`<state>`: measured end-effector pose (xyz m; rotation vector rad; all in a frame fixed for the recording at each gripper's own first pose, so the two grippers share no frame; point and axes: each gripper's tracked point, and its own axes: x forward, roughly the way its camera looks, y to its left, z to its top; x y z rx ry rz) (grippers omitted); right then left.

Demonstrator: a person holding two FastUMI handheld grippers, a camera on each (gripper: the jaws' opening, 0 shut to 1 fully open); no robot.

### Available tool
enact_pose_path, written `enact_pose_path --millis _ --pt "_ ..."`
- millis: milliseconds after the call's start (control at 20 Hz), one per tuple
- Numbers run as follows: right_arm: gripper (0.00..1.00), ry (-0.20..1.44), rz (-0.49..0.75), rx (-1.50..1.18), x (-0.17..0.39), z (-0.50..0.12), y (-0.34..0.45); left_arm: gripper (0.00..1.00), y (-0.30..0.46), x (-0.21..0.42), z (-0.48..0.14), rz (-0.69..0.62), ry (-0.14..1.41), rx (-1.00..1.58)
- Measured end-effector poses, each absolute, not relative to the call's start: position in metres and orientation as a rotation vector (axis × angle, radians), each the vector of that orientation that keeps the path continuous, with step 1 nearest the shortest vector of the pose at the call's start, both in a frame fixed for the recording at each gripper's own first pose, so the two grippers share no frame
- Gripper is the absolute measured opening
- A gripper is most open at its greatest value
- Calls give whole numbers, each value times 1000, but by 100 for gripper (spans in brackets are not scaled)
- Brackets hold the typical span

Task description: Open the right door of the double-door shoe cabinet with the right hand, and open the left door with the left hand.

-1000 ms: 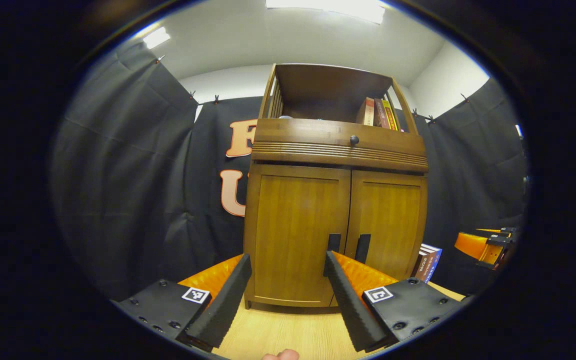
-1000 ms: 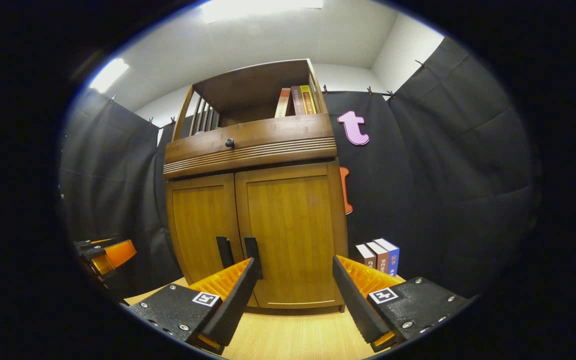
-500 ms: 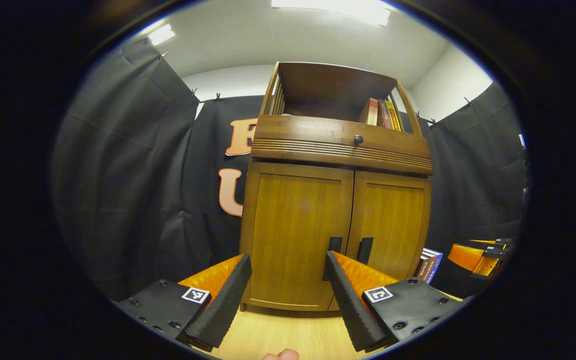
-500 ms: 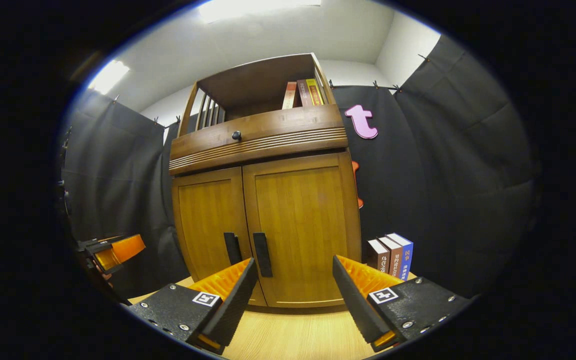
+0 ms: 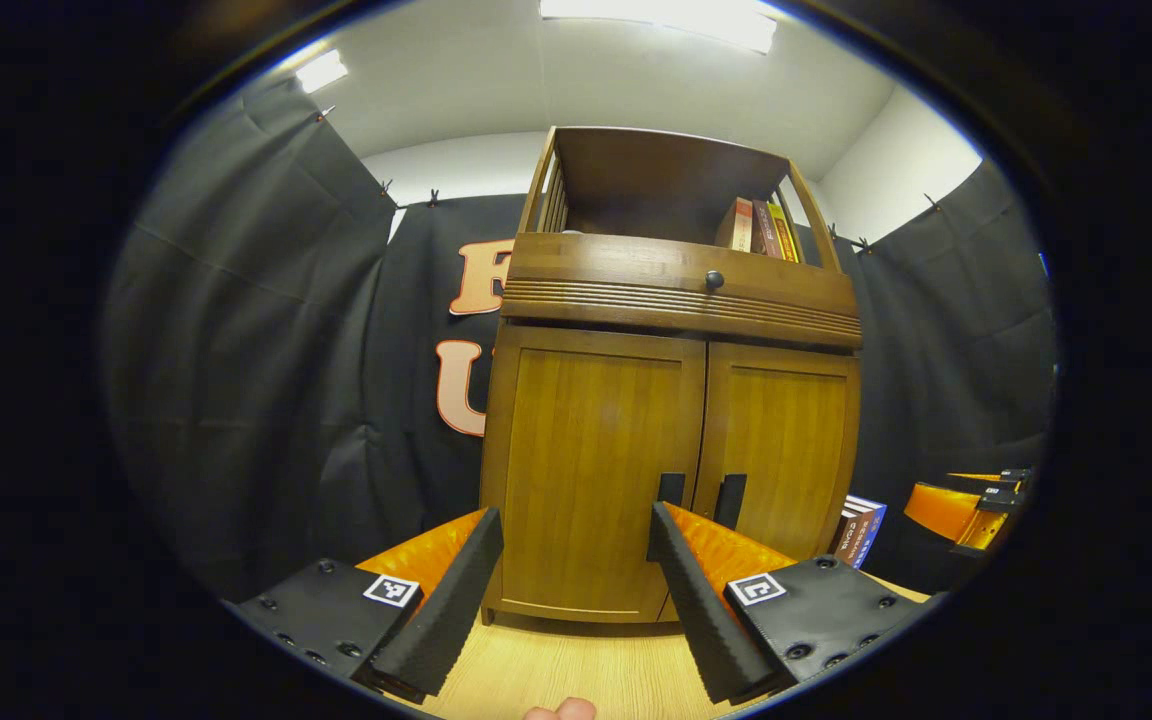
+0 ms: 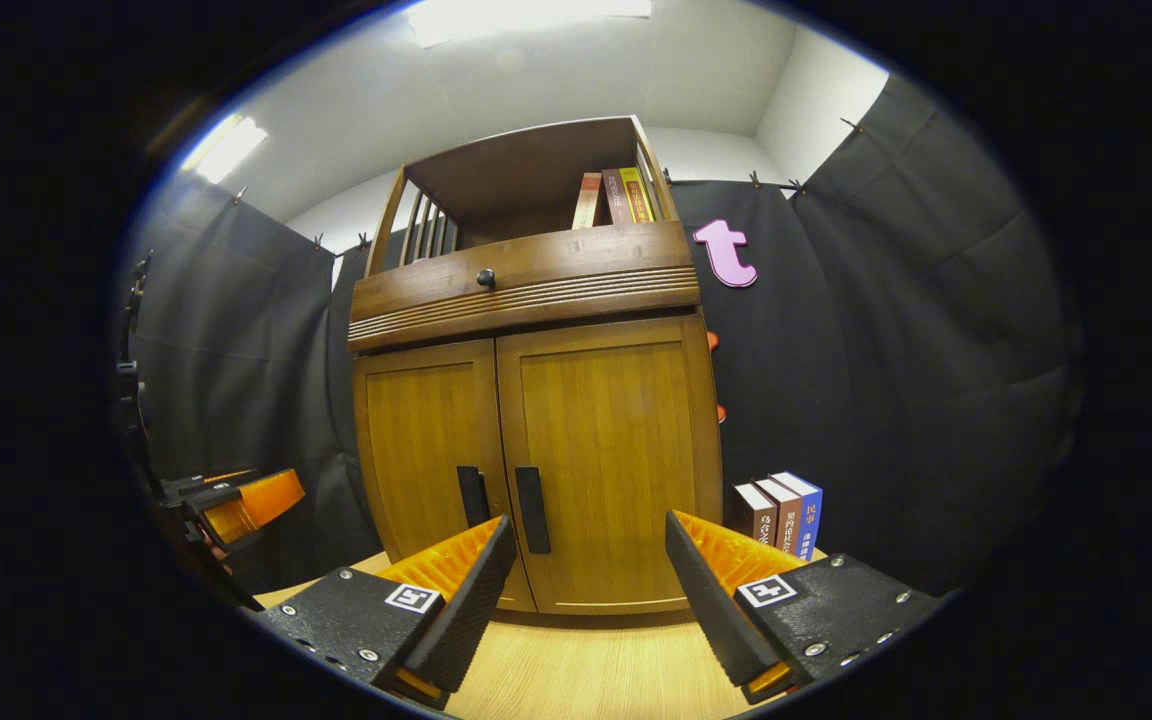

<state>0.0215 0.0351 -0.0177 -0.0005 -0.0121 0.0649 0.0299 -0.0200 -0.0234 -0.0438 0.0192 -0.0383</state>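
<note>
A brown wooden shoe cabinet (image 5: 671,290) stands on a light wood surface, both doors closed. The left door (image 5: 586,470) and right door (image 5: 781,450) each carry a dark vertical handle near the middle seam, left handle (image 5: 671,488) and right handle (image 5: 731,498). My left gripper (image 5: 571,530) is open in front of the left door, short of it. In the right gripper view the right door (image 6: 616,450) and its handle (image 6: 532,509) face my open right gripper (image 6: 588,535), which holds nothing. The other gripper (image 6: 236,500) shows at far left there.
Three books (image 6: 778,510) stand on the surface right of the cabinet. More books (image 6: 616,195) sit on the open top shelf above a drawer with a round knob (image 6: 485,277). Black cloth walls close in behind and at both sides.
The right gripper has shifted so the cabinet sits lower and slightly left in its view, handles now clear of its finger. The left gripper has barely moved.
</note>
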Motion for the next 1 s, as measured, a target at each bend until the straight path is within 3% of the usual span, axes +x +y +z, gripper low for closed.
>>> enact_pose_path --millis 150,300,550,850,1000 --pt "92 -4 79 12 19 -18 40 94 -20 27 -17 -36 0 -45" --pt "92 -3 90 17 27 -14 46 99 -18 26 -19 -36 3 -35" --pt "92 -18 117 27 60 -12 61 98 -12 27 -21 -29 8 -36" --pt "93 -25 190 -30 142 -22 103 99 -2 24 -21 -8 11 -48" --pt "93 -14 193 -67 190 -40 120 94 8 21 -20 18 8 -48"
